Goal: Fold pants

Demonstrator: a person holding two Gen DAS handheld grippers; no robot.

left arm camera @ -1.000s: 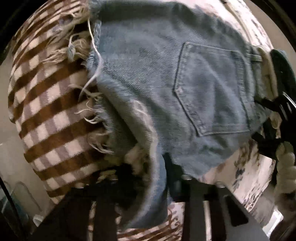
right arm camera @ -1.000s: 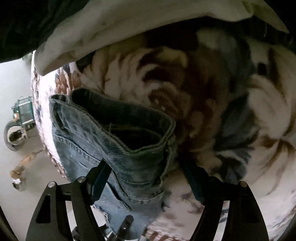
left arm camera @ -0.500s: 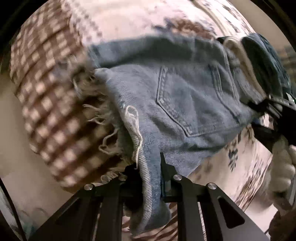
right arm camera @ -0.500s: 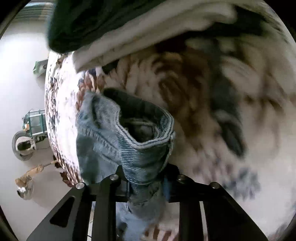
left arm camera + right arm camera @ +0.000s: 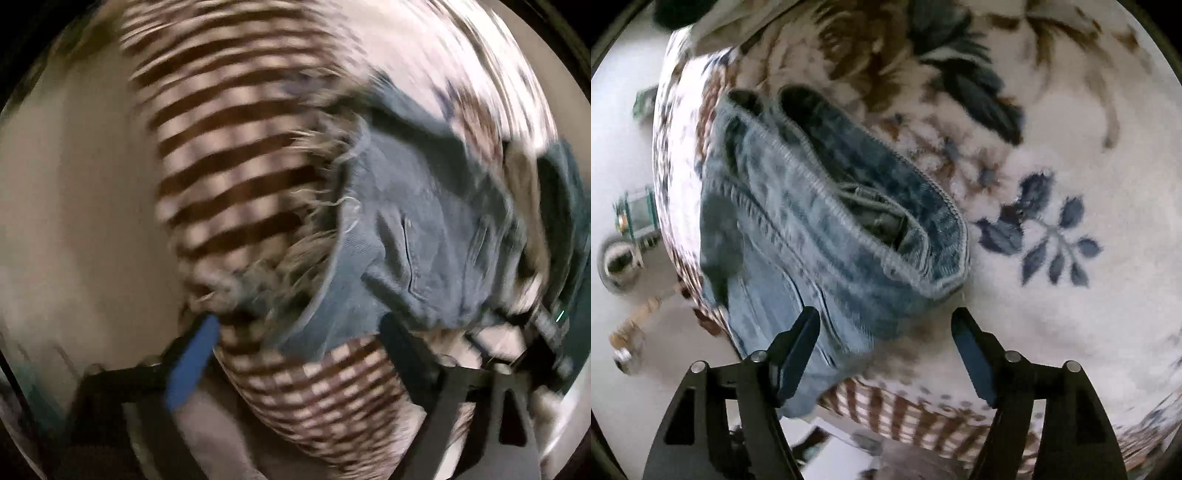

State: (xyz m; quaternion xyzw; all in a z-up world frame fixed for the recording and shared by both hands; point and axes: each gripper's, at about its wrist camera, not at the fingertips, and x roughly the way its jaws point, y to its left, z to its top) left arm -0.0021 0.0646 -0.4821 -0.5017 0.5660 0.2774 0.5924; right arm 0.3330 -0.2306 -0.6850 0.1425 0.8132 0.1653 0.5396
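The pants are frayed blue denim shorts (image 5: pixel 413 236) lying folded on a bed. In the blurred left wrist view my left gripper (image 5: pixel 295 339) is open, its fingers apart at the frayed hem, with nothing between them. In the right wrist view the waistband (image 5: pixel 849 221) lies bunched on the floral blanket (image 5: pixel 1052 147). My right gripper (image 5: pixel 884 332) is open, its fingers just below the waistband end, holding nothing.
A brown-and-white checked cloth (image 5: pixel 229 155) covers the bed edge beside the shorts and also shows in the right wrist view (image 5: pixel 894 410). Dark and white folded clothes (image 5: pixel 713 14) lie at the far end. The pale floor (image 5: pixel 620 147) holds small objects on the left.
Both grippers were shut on the denim half a second ago; both have opened and let go. The shorts now rest on the bed, and both grippers have drawn back slightly.
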